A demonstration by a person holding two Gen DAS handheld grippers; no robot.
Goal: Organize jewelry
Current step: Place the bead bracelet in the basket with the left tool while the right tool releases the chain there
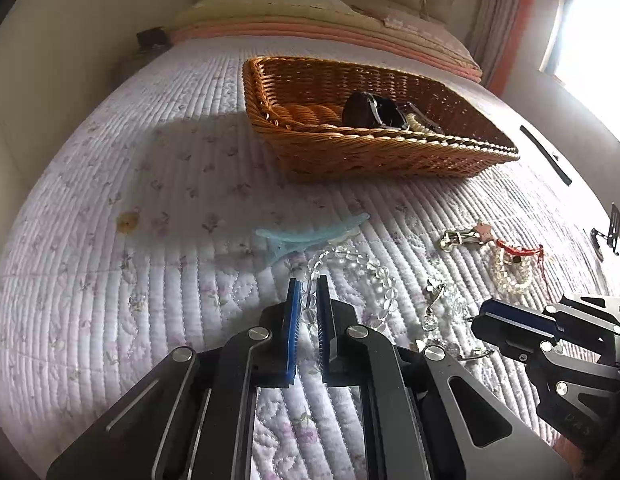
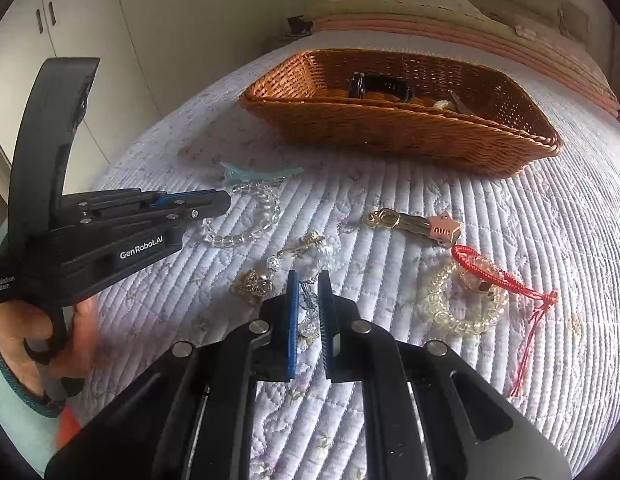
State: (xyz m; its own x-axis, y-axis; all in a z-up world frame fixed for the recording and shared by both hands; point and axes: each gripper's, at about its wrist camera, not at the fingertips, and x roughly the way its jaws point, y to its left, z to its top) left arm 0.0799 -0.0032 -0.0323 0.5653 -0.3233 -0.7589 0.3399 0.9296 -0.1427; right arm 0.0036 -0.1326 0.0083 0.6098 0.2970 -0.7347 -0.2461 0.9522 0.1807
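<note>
Left gripper [image 1: 308, 300] clamped on clear bead bracelet [image 1: 350, 268], right gripper [image 2: 308, 296] pinching crystal charm [image 2: 307, 300] — basket [image 2: 390, 128] beyond

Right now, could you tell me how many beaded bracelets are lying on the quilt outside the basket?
2. The clear bead bracelet lies at the left gripper, by the blue hair clip. The yellowish bead bracelet lies further right, under the red cord. The basket may hide more.

**Black tongs with blue pads, teal cuff**

The left tongs [image 1: 308, 300] and right tongs [image 2: 308, 292] are matte black linkages with round silver screws and ribbed blue pads [image 1: 292, 320]. The left body carries white "GenRobot.AI" lettering and a curved black handle. The person's left hand [image 2: 75, 340] shows bare skin above a pale teal sleeve with darker cuff.
</note>
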